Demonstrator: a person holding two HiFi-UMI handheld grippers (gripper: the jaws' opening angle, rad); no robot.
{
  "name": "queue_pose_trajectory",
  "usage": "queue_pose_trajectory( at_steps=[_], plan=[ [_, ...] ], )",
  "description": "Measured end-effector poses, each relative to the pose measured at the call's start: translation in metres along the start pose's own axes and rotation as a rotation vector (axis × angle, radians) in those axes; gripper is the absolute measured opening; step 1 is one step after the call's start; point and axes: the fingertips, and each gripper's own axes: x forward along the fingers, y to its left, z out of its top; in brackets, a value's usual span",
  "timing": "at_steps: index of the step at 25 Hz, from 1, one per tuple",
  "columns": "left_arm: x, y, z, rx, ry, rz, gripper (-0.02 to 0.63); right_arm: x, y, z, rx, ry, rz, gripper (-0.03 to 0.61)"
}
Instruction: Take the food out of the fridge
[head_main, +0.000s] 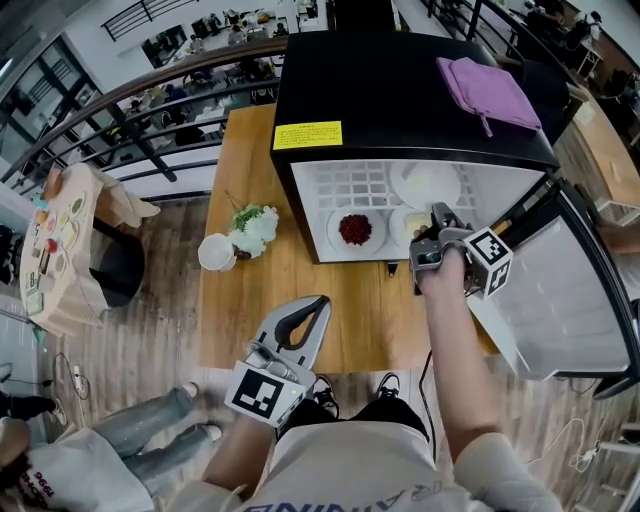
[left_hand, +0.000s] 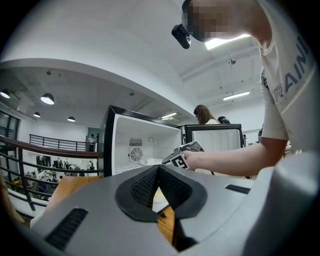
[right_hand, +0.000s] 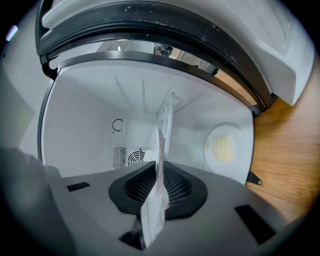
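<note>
A black mini fridge (head_main: 400, 90) lies on the wooden table (head_main: 250, 320) with its door (head_main: 560, 290) swung open to the right. Inside, on the white floor, are a plate of red food (head_main: 355, 229), a white plate at the back (head_main: 425, 185) and a plate with pale food (head_main: 408, 224). My right gripper (head_main: 436, 222) reaches into the opening and is shut on that last plate's rim. In the right gripper view the held plate (right_hand: 162, 140) shows edge-on between the pads (right_hand: 175, 185). My left gripper (head_main: 318, 305) rests over the table's near edge, jaws shut and holding nothing.
A purple cloth (head_main: 485, 90) lies on top of the fridge. A white cup (head_main: 215, 252) and a bunch of flowers (head_main: 250, 228) stand on the table to the fridge's left. A railing (head_main: 130, 120) runs behind the table. A second plate with yellowish food (right_hand: 222, 147) shows inside.
</note>
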Motion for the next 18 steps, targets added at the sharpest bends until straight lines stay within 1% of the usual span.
queue_pose_trajectory(
  at_steps=[1, 2, 6, 9, 16, 18],
  plan=[
    [-0.001, 0.000, 0.000, -0.007, 0.002, 0.000, 0.006, 0.000, 0.001, 0.000, 0.003, 0.001, 0.003, 0.057],
    [-0.002, -0.001, 0.000, -0.006, 0.003, 0.000, 0.006, -0.001, 0.002, 0.000, 0.005, 0.002, 0.006, 0.034],
    [-0.004, -0.002, 0.001, -0.019, 0.004, 0.003, 0.006, -0.003, 0.003, -0.002, 0.043, 0.009, 0.026, 0.029],
    [-0.005, -0.003, 0.000, 0.003, 0.001, -0.004, 0.006, -0.007, 0.003, -0.003, 0.057, 0.014, 0.053, 0.028],
    [-0.005, -0.008, 0.000, -0.004, 0.004, -0.010, 0.006, -0.023, 0.008, -0.002, 0.005, 0.033, 0.097, 0.028],
    [-0.005, -0.010, -0.001, 0.006, 0.006, -0.018, 0.007, -0.029, 0.009, -0.003, -0.008, 0.035, 0.106, 0.028]
  ],
)
